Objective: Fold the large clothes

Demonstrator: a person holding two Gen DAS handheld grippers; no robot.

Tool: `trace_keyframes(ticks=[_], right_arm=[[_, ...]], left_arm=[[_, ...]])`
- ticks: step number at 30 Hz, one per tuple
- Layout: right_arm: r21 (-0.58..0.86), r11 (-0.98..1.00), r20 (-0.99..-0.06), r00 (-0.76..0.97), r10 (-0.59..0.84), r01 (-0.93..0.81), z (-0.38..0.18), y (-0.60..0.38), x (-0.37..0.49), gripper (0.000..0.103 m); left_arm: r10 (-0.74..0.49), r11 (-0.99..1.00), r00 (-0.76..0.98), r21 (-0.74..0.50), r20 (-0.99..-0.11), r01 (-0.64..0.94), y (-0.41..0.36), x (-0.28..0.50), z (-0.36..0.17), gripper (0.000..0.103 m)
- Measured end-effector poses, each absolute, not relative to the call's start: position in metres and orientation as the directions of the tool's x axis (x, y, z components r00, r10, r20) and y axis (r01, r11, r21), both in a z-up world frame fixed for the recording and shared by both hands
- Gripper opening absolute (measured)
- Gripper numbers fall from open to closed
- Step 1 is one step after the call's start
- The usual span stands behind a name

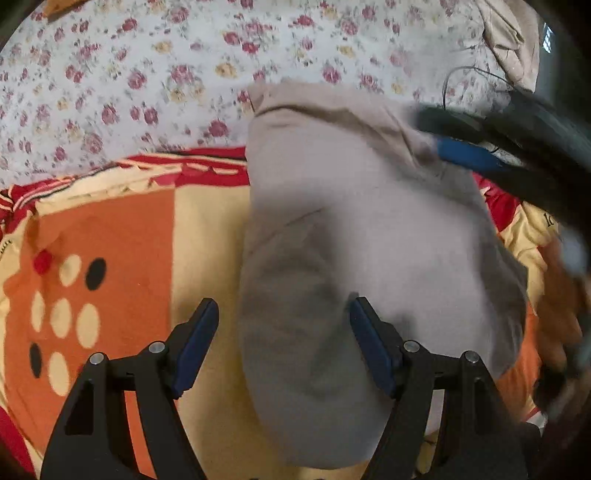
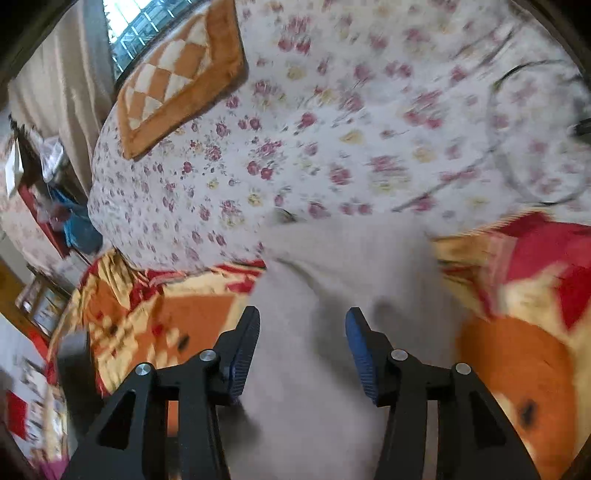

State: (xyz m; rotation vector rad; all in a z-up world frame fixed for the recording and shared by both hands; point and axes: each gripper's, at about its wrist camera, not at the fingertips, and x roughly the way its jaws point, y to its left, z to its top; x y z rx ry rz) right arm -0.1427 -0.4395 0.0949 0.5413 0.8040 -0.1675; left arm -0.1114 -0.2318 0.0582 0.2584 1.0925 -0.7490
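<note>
A folded grey garment (image 1: 351,240) lies lengthwise on a patterned orange, yellow and red blanket (image 1: 110,229), and its far end reaches onto a floral bedsheet (image 1: 147,74). My left gripper (image 1: 284,317) hovers open over the garment's near left edge, with the cloth under the gap and not pinched. The right gripper's blue pad (image 1: 465,155), blurred, sits at the garment's far right corner. In the right wrist view the same grey garment (image 2: 332,266) runs beneath my right gripper (image 2: 301,321). Its jaws stand apart with the cloth below them, and the picture is smeared.
A brown checkered cushion (image 2: 177,74) lies on the floral sheet (image 2: 332,129) near a window (image 2: 147,22) and beige curtain (image 2: 62,85). A thin dark cable (image 2: 517,173) loops over the sheet at right. The bed's edge and cluttered furniture (image 2: 48,206) are at left. A blurred hand (image 1: 561,314) is at right.
</note>
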Motion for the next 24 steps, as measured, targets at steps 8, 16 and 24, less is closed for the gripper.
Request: trace_keyframes(ticks=[8,16,24], right_arm=[[0.312,0.763,-0.788,0.602,-0.125,0.566,0.027,-0.501,-0.108,0.025],[0.35,0.752,-0.789,0.608,-0.084,0.559,0.055,-0.503,-0.163,0.041],[0.286,0.827,-0.791,0.606,-0.081,0.484,0.083,-0.45,-0.233,0.052]], left_arm=[[-0.467,0.707,0.191,-0.234,-0.864,0.667,-0.235,-0.106,0.044,0.086],[-0.445,0.717,0.228,-0.192,-0.866,0.67,-0.236,-0.111,0.049,0.085],[-0.433,0.73,0.253,-0.171,-0.865,0.662,-0.234,-0.117,0.048,0.086]])
